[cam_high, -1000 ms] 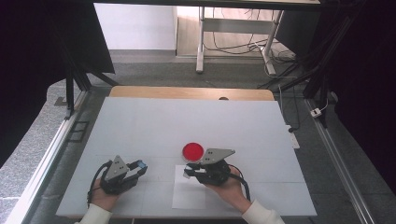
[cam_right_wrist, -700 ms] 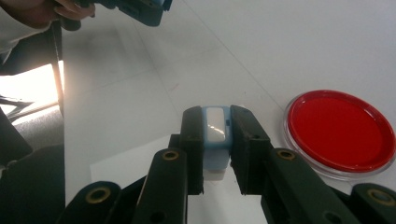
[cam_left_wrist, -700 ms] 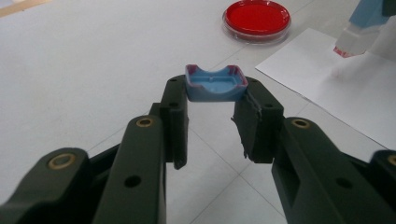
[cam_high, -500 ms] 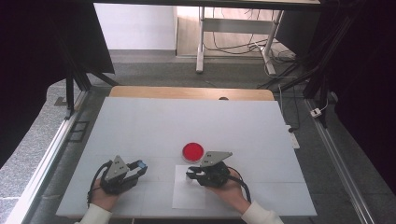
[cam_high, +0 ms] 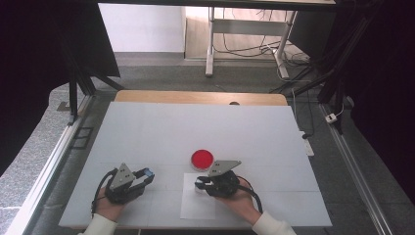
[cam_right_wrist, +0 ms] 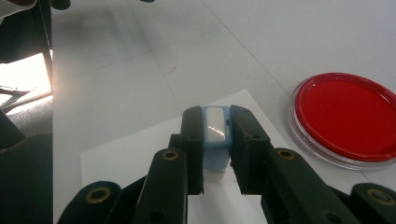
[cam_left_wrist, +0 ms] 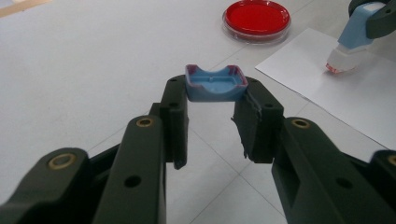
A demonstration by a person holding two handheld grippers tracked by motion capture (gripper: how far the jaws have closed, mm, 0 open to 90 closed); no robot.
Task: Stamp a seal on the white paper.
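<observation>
On the white table [cam_high: 147,127] there are 2 grippers, 1 red dish [cam_high: 201,158], 1 sheet of white paper [cam_high: 195,208], 1 blue cap and 1 blue stamp-like piece. The left gripper [cam_high: 147,175], at the near left, is clamped on the blue cap [cam_left_wrist: 215,83], which has red-stained corners and sits between its fingertips, hollow side up. The right gripper [cam_high: 199,184] pinches the blue piece [cam_right_wrist: 215,135] over the far edge of the paper, just near of the dish (apart from it).

The left gripper view shows that piece's pale, red-smudged tip [cam_left_wrist: 340,63] pointing down at the paper, whether touching I cannot tell. The high view shows the bare table stretching far, left and right of the dish, and both hands close to the near edge.
</observation>
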